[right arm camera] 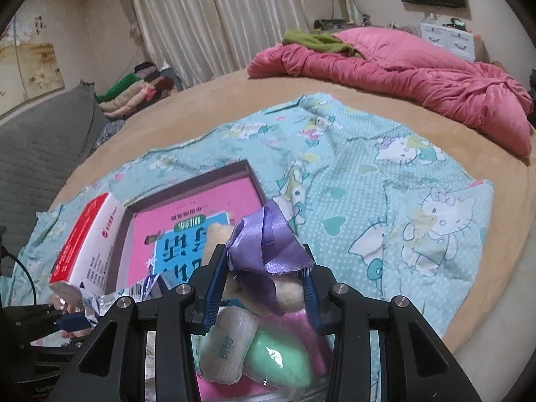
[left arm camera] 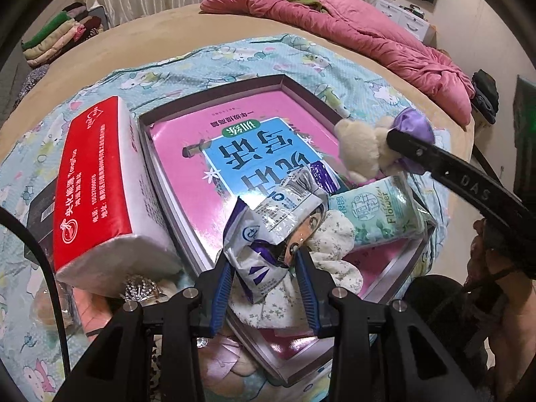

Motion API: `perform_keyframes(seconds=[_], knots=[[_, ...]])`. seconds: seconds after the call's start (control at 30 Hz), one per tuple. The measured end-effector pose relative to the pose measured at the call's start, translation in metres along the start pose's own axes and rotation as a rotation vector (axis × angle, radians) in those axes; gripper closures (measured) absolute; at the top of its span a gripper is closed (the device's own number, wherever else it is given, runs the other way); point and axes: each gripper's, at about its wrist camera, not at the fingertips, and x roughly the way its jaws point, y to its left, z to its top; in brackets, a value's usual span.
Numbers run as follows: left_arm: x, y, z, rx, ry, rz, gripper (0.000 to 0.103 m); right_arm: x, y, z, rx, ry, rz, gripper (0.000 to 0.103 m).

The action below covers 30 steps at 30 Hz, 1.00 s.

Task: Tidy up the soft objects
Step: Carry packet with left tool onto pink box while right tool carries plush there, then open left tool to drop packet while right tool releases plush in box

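At the bottom centre of the left wrist view, the left gripper [left arm camera: 266,263] pinches a crinkled white-and-purple wipes packet [left arm camera: 268,221] over the shallow pink-lined box [left arm camera: 281,82], probably to drop it beside the small tissue pack [left arm camera: 375,214] and floral cloth [left arm camera: 335,238] already inside. The right gripper [right arm camera: 263,281] clamps a cream plush bear [right arm camera: 284,293] with a purple satin ribbon [right arm camera: 268,244] low over the same box, presumably headed in too. The red tissue pack [left arm camera: 97,184] leans outside, at the frame's left, on the bed's cartoon sheet [right arm camera: 402,184].
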Motion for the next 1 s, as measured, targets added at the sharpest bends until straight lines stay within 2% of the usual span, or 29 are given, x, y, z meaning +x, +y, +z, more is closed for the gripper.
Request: perform_keyframes(seconds=[0.13, 0.47, 0.8, 1.0], knots=[[0.0, 0.0, 0.0, -0.004, 0.001, -0.006, 0.065, 0.01, 0.001, -0.004, -0.008, 0.038, -0.003, 0.06], [0.003, 0.002, 0.003, -0.032, 0.008, -0.052, 0.065, 0.014, -0.002, -0.006, -0.002, 0.051, -0.019, 0.055], [0.01, 0.003, 0.008, -0.077, 0.03, -0.093, 0.065, 0.012, -0.011, -0.007, 0.041, 0.038, -0.027, 0.053], [0.014, 0.006, 0.01, -0.099, 0.046, -0.1, 0.065, 0.005, -0.01, -0.005, 0.035, 0.002, -0.023, 0.044]])
